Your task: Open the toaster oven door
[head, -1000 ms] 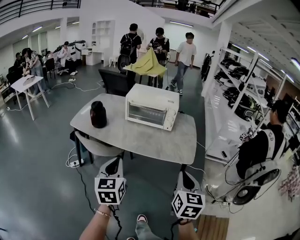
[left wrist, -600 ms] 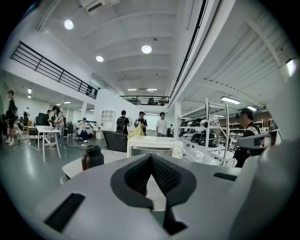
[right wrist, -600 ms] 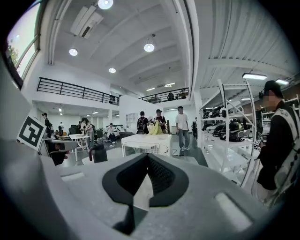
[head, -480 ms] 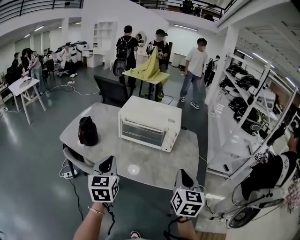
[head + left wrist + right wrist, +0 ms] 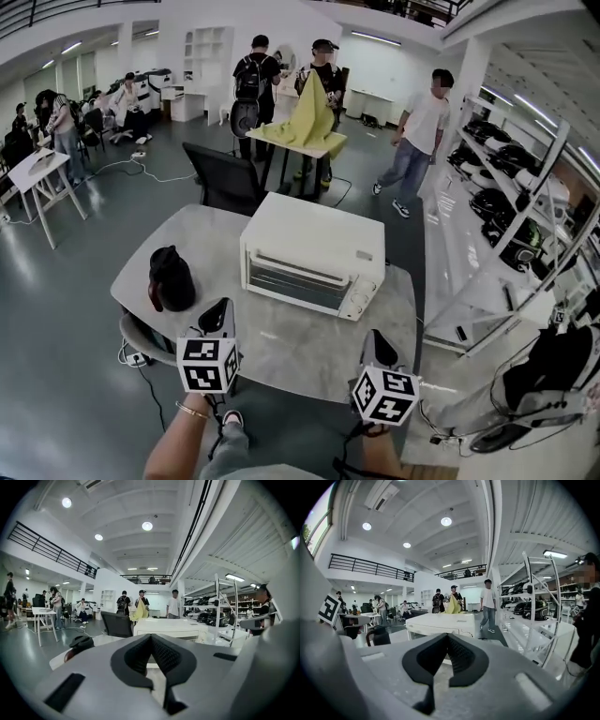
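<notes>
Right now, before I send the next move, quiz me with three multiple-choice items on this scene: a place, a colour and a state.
1. In the head view, where is the dark jug?
A. On the table, left of the toaster oven
B. On top of the oven
C. On the floor

2. What colour is the toaster oven?
A. Black
B. White
C. Red

3. How is the oven door?
A. Closed
B. Hanging fully open
C. Taken off

Answers:
1. A: the jug stands on the grey tabletop, apart from the oven's left side.
2. B: its top and front are white.
3. A: the glass door sits flush in the oven's front.
</notes>
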A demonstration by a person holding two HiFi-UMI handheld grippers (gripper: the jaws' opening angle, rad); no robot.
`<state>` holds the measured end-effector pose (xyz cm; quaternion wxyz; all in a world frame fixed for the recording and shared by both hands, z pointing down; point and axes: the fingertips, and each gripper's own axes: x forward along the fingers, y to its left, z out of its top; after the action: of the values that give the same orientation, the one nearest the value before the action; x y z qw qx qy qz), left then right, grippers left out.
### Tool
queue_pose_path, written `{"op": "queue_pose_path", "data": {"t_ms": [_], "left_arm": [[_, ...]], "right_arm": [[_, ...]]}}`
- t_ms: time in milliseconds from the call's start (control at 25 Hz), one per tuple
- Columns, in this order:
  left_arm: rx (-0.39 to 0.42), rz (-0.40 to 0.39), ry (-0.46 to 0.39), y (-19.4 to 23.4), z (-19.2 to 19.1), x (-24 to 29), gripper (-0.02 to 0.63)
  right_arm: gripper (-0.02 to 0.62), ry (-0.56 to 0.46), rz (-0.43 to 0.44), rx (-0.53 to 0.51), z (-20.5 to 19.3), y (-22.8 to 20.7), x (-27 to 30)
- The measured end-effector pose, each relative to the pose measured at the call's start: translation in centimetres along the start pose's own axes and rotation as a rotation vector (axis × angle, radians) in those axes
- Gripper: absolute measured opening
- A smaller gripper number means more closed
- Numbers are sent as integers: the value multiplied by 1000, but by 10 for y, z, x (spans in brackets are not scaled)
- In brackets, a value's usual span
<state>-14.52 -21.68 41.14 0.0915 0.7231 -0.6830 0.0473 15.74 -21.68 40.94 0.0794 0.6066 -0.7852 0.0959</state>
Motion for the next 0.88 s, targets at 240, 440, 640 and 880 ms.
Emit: {"op": "queue_pose_path", "data": {"t_ms": [240, 440, 640, 880], "left_arm": [[39, -76, -21, 46, 40, 87, 2], [35, -145, -2, 74, 49, 141, 2], [-3, -163, 28, 83, 36, 179, 2], [-9, -170, 40, 91, 29, 194, 2]], "right_arm": [[5, -24, -82, 33, 29, 21, 81], [5, -10, -170, 20, 39, 35, 122], [5, 24, -213, 2, 33, 27, 145], [6, 71, -232, 40, 22, 15, 165]]}}
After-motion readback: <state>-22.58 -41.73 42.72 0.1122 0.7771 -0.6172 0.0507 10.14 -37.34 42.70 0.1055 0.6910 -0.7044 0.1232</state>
